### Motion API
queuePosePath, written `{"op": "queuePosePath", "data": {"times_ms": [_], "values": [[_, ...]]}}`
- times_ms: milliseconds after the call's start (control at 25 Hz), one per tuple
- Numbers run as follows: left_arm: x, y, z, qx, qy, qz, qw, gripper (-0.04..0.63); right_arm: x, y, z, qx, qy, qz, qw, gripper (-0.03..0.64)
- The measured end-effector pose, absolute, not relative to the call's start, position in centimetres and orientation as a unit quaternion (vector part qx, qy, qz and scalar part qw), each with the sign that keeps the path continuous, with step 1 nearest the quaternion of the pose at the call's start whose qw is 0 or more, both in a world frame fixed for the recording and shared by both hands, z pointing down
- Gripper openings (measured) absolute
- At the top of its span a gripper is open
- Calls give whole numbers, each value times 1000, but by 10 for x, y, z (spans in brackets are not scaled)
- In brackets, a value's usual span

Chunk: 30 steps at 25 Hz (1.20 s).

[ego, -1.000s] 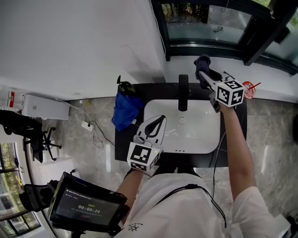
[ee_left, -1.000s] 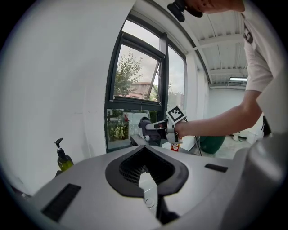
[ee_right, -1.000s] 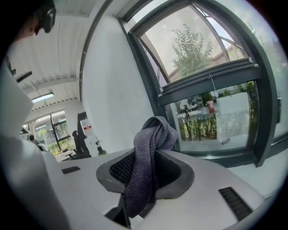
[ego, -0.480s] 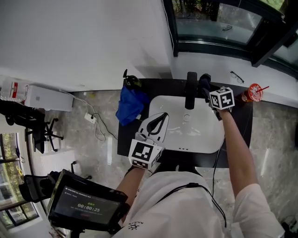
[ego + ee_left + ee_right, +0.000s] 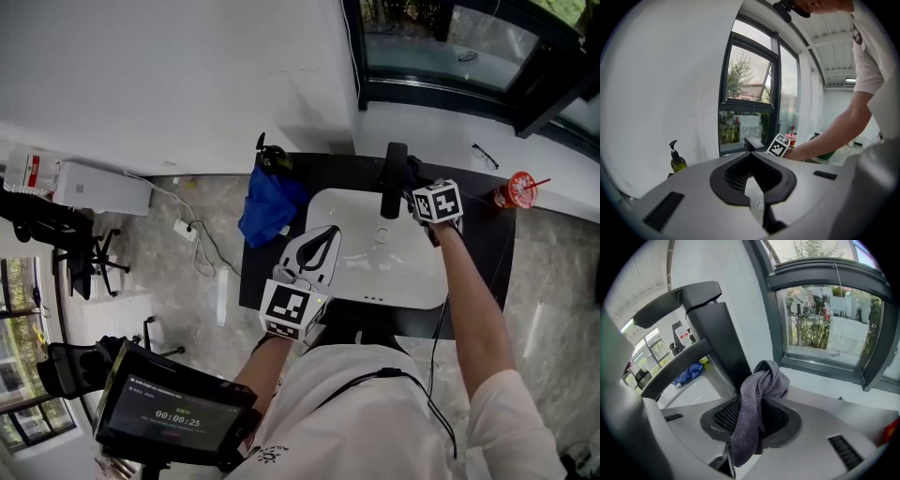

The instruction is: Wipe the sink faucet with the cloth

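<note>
A black faucet (image 5: 394, 180) stands at the back of the white sink (image 5: 375, 267). In the right gripper view the faucet (image 5: 712, 333) rises close at the left. My right gripper (image 5: 761, 380) is shut on a grey cloth (image 5: 757, 399), whose bunched end sits just right of the faucet's column. From the head view the right gripper (image 5: 414, 178) is next to the faucet's right side. My left gripper (image 5: 323, 242) hovers over the sink's front left corner, shut with nothing in it. In its own view the left gripper (image 5: 751, 155) points toward the faucet (image 5: 753, 142).
A blue cloth (image 5: 272, 208) lies crumpled on the dark counter left of the sink, with a soap bottle (image 5: 270, 157) behind it. A red cup (image 5: 514, 192) and glasses (image 5: 485, 155) sit to the right. A window (image 5: 829, 324) runs behind the faucet.
My right gripper has carried the grey cloth leftward, from right of the faucet to right beside it. The left gripper has stayed over the sink's front left.
</note>
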<state>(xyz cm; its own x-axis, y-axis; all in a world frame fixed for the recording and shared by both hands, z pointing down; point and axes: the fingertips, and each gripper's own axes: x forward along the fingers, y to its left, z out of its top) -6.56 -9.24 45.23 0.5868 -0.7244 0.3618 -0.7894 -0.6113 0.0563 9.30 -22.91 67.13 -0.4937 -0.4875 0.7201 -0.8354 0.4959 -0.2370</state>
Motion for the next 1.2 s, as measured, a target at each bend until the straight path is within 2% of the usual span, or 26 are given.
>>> {"op": "queuePosePath", "data": {"times_ms": [520,880,1200], "values": [[-53,-92,449,895,-409,145,101,-6,87,-231,602,390,-851,325,138,121],[-39,-91,446,905,-389,141,95,-6,85,-237,544,388,-871,288,92,121],[-35,-90,445,907,-385,136,101,-6,98,-248,463,376,-897,230,23,121]]}}
